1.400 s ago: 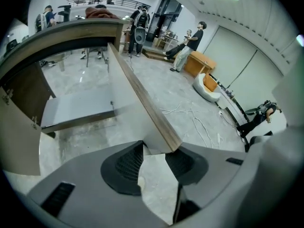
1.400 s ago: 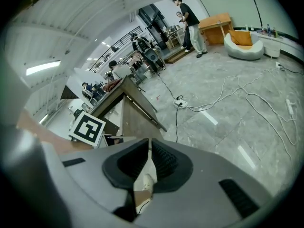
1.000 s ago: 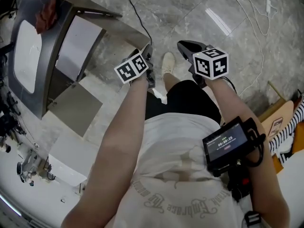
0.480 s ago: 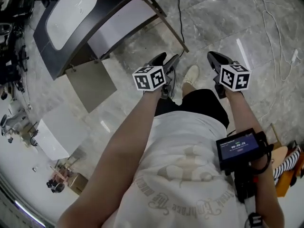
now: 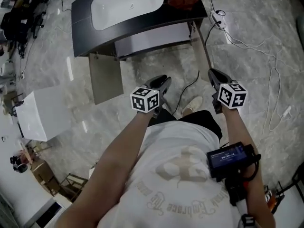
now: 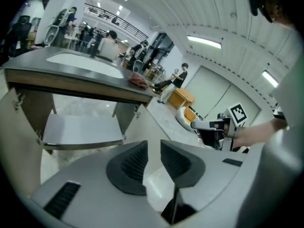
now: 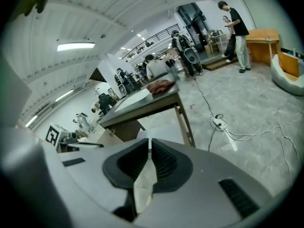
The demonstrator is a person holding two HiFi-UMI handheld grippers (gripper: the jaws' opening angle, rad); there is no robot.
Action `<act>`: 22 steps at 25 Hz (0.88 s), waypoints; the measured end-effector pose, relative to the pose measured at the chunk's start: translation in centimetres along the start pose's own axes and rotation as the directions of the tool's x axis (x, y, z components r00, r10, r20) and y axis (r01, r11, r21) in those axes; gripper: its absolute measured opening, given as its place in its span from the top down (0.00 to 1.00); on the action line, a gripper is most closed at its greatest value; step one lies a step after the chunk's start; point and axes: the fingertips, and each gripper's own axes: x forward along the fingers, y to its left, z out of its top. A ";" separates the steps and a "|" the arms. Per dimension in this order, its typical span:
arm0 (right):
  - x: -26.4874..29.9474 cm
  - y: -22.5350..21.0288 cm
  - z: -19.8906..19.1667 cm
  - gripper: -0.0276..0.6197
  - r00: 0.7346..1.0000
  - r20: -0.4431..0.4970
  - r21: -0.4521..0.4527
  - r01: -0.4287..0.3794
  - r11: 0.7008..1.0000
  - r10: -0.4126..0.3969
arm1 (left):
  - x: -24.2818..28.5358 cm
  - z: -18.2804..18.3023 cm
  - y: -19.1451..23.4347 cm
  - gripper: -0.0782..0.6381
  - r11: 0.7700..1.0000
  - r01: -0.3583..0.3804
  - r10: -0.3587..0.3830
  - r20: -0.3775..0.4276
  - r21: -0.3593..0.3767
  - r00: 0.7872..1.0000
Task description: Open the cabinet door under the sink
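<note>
Standing well back from the sink cabinet [image 5: 148, 41], whose door [image 5: 105, 80] already hangs swung open, both claws look parked at the waist, job prob. done: left gripper [image 5: 160, 82] has just been closing to a slim gap w/ nothing in it, right gripper [image 5: 215, 75] pinched together, empty.

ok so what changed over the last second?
The left claw and right claw drew back from the sink cabinet, now at the head view's top. The left claw's jaws have just been closing, nothing between them. Unchanged: cabinet door open, right claw shut.
</note>
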 end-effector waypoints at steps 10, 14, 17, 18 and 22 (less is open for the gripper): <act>2.6 17.9 4.0 0.93 0.962 0.059 -0.266 -0.243 0.933 0.268 | -16.0 1.8 6.3 0.88 0.990 -0.135 0.122 0.208 0.048 0.970; 1.3 23.6 3.2 0.94 0.938 0.036 -0.356 -0.311 0.881 0.345 | -22.3 1.8 6.7 0.88 0.989 -0.145 0.138 0.309 0.000 0.941; 1.9 26.1 3.3 0.94 0.924 0.026 -0.382 -0.344 0.858 0.382 | -24.7 2.4 8.0 0.88 0.983 -0.181 0.165 0.333 0.016 0.929; 2.1 26.6 3.4 0.94 0.922 0.026 -0.379 -0.349 0.857 0.387 | -25.1 2.6 8.4 0.88 0.981 -0.193 0.173 0.335 0.027 0.926; 1.4 28.3 2.2 0.94 0.922 0.027 -0.371 -0.349 0.861 0.386 | -25.6 2.2 8.0 0.88 0.983 -0.181 0.159 0.353 0.032 0.922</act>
